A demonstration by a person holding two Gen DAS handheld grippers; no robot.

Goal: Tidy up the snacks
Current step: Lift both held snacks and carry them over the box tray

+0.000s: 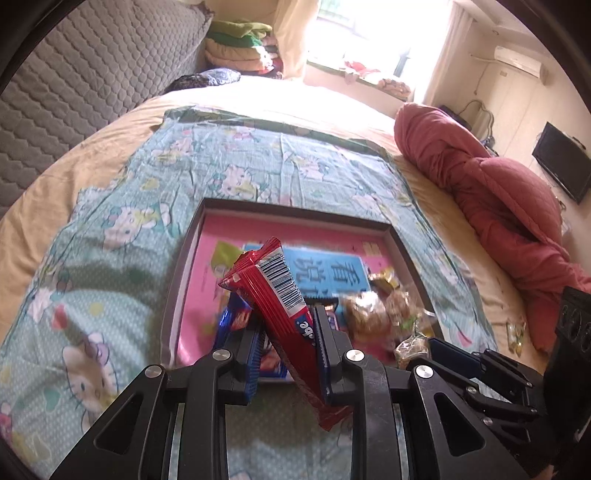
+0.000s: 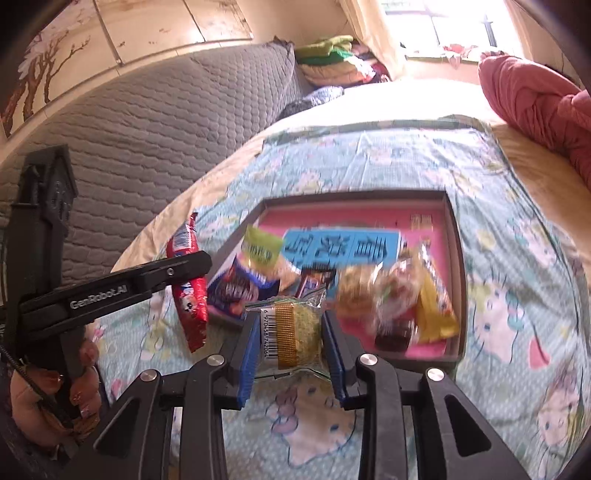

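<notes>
Left gripper (image 1: 286,347): clamped on red snack bar (image 1: 275,295), long axis slanting toward upper left of frame. Right gripper (image 2: 290,341): clamped on clear-wrapped cake (image 2: 299,332). Snack tray (image 2: 456,258): just beyond both grippers, frame centre, likely nearer the right.

A bed (image 1: 92,158) in a tan sheet carried a teal cartoon-cat cloth (image 1: 122,236), with a grey quilted headboard (image 1: 85,70) beside it, a rumpled pink quilt (image 1: 498,199) along one edge, folded bedding (image 1: 240,48) stacked near the bright window (image 1: 354,26), and a dark screen (image 1: 561,166) on the wall.
</notes>
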